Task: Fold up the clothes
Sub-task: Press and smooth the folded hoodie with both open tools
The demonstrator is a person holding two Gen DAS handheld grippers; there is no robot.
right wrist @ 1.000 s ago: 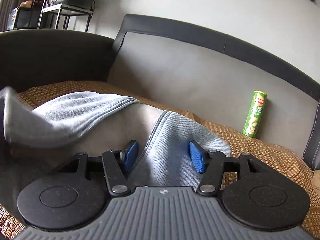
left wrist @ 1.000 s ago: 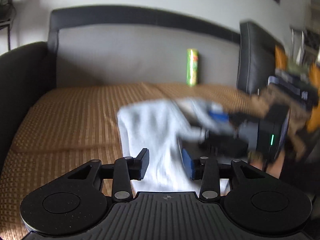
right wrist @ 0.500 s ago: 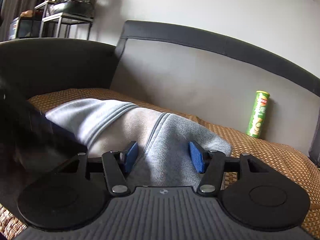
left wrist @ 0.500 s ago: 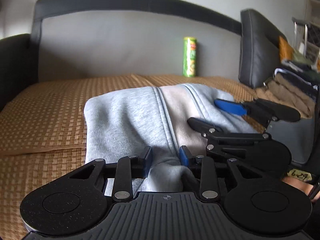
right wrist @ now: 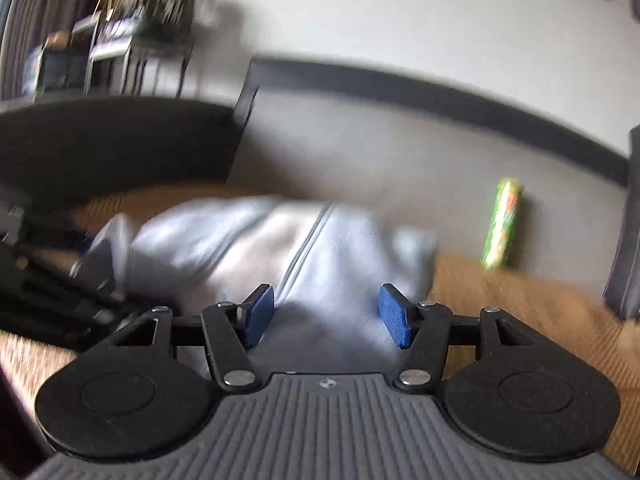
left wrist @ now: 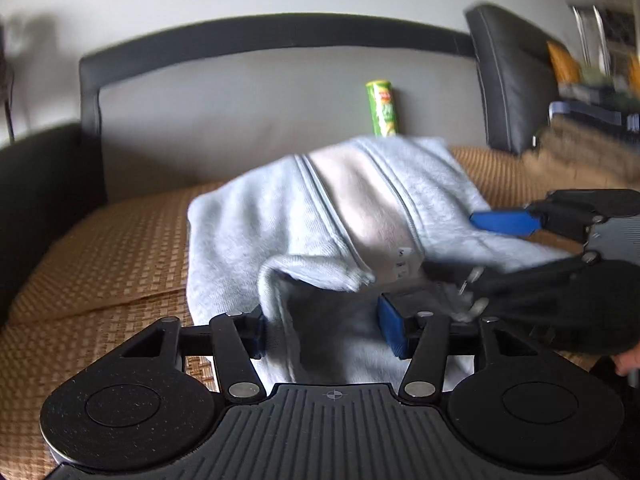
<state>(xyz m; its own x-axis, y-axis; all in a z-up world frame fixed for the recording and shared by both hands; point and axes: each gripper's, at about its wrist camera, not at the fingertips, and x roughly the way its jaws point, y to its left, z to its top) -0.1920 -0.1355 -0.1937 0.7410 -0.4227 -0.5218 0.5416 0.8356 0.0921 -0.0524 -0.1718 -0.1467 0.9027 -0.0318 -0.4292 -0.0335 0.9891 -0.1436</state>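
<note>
Grey hoodie (left wrist: 320, 216) between opening left gripper (left wrist: 324, 330)

A zip hoodie (left wrist: 280, 220) lies on the sofa's woven mat (left wrist: 100, 264); behind it, a crisp tube (left wrist: 382, 108) stands against the backrest (left wrist: 240, 120).

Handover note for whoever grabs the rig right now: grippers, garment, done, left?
Left hand-held gripper: jaws opening, a fold of the grey zip hoodie between the pads, not pinched.
Right hand-held gripper: open over the hoodie's near edge, nothing gripped.
Hoodie lies bunched on the woven sofa mat, zipper up, partly folded. Green chip can stands against the sofa back, clear of the work.
Done: a first rough fold.
Left: probably regrip the near edge, flatten, finish folding.
</note>
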